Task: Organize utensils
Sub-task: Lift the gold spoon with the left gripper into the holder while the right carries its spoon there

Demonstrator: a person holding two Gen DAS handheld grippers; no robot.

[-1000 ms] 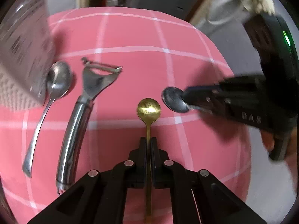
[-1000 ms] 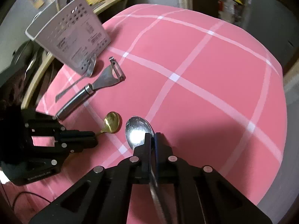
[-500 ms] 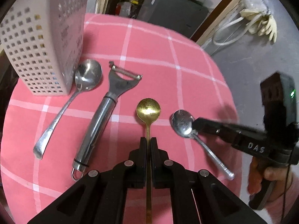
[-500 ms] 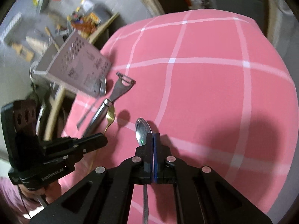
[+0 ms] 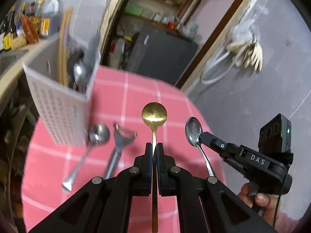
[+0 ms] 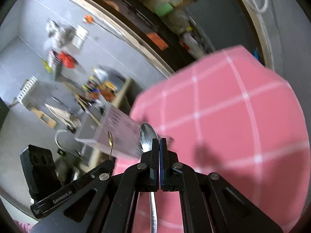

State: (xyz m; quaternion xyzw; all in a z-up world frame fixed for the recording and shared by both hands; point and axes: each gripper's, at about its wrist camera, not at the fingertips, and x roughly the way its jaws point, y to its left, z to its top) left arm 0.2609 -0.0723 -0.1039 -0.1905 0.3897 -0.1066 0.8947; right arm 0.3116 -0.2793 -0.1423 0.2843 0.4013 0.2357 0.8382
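My left gripper (image 5: 154,145) is shut on the handle of a gold spoon (image 5: 154,114), held above the pink checked tablecloth (image 5: 136,89). My right gripper (image 6: 159,141) is shut on a silver spoon (image 6: 148,136); the silver spoon (image 5: 193,131) and the right gripper (image 5: 203,136) also show in the left wrist view, to the right of the gold spoon. A white perforated utensil holder (image 5: 58,104) stands at the left with utensils in it. Another silver spoon (image 5: 98,134) and a metal peeler (image 5: 121,139) lie on the cloth beside it.
The table's far and right edges drop off to a grey floor (image 5: 243,89). A dark cabinet (image 5: 165,54) stands behind the table. In the right wrist view the holder (image 6: 116,134) is blurred, with the left gripper (image 6: 108,165) below it.
Both grippers have lifted their spoons off the cloth and tilted upward, so both views now look higher across the room. The holder now shows its open top.
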